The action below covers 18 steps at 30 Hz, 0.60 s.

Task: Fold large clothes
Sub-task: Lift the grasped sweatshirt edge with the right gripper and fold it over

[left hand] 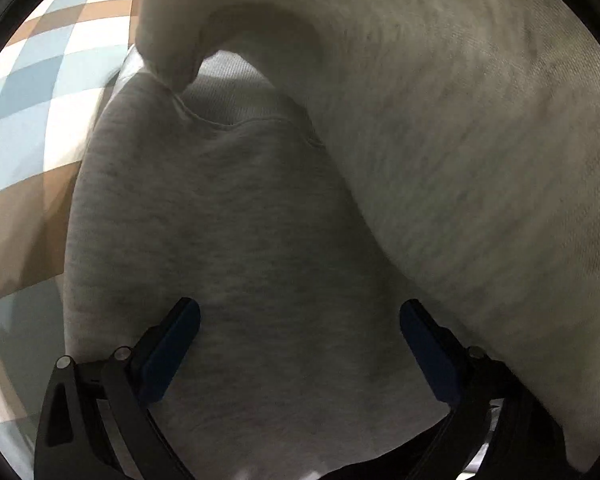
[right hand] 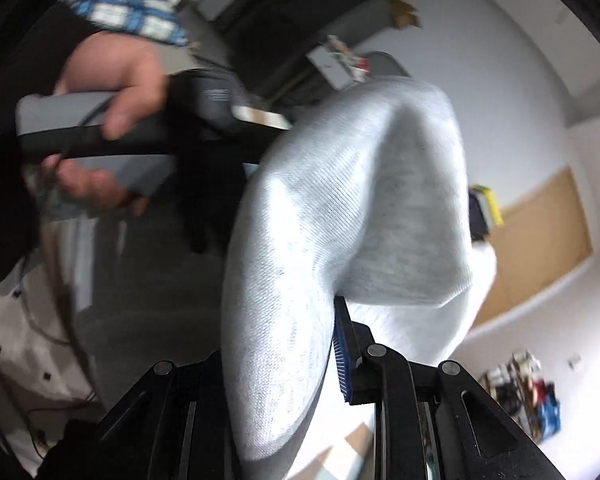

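The left gripper (left hand: 300, 352) has its blue-padded fingers (left hand: 168, 354) spread wide. Grey garment (left hand: 228, 240) fills the space between and ahead of them; the cloth passes under or against both pads, but nothing is pinched there. A stitched hem or seam (left hand: 236, 122) runs across the fabric further out, and a second, paler fold (left hand: 460, 140) of the same garment hangs down from the upper right, covering most of the view and curling over at the top. To the left, past the cloth edge, a checked surface (left hand: 40, 92) of blue, white and brown squares shows below.

In the right wrist view the right gripper (right hand: 300, 356) is pressed shut on the garment (right hand: 332, 208): a thick roll of fabric rises from between its fingers, with the blue ribbed pad (right hand: 342, 364) tight against its right side; the other pad is hidden by cloth. The garment bulges upward and blocks the middle of the view. The picture is blurred, so fine folds are hard to read. At upper left a hand (right hand: 112, 80) grips the grey-and-black handle (right hand: 100, 128) of the other gripper, whose front end disappears behind the cloth. Behind stand a white wall (right hand: 500, 60) and a cork board (right hand: 540, 240).
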Available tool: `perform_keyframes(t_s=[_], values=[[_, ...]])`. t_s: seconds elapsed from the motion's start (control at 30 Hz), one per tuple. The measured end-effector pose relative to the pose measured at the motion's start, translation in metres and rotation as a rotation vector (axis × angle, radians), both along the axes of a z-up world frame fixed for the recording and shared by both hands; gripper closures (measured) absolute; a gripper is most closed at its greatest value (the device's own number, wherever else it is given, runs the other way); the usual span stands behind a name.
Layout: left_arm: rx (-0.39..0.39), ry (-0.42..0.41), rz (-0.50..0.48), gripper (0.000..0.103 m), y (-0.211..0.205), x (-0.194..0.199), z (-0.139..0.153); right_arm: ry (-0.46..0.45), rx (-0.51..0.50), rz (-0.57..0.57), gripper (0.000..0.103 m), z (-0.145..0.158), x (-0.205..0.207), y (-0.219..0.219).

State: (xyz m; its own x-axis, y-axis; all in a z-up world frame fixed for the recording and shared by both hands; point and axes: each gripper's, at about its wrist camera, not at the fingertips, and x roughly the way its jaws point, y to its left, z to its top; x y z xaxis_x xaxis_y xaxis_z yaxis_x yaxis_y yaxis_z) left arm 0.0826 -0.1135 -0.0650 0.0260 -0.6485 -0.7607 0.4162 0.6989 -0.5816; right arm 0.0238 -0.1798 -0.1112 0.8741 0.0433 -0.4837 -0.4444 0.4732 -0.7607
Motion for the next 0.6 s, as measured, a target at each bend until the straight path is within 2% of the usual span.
perform_keyframes(t_s=[0.17,0.33,0.4,0.5,0.53,0.6], values=[[-0.03,0.0,-0.032,0.008,0.014,0.009,0.001,0.198,0.167,0.061,0.081,0.036,0.001,-0.005],[0.016,0.012,-0.06,0.008,0.028,0.016,0.009,0.338,0.32,0.098,0.078,0.047,0.002,-0.01],[0.038,0.01,-0.064,0.008,0.039,0.012,0.015,0.408,0.442,0.108,0.076,0.049,0.005,-0.022],[0.071,-0.025,-0.035,0.008,0.069,0.006,0.026,0.492,0.684,0.106,0.076,0.051,0.015,-0.047],[0.09,-0.03,-0.02,0.008,0.078,0.002,0.03,0.512,0.734,0.106,0.076,0.05,0.016,-0.049],[0.055,-0.034,0.022,0.008,0.104,-0.008,0.039,0.544,0.796,0.107,0.075,0.042,0.018,-0.05]])
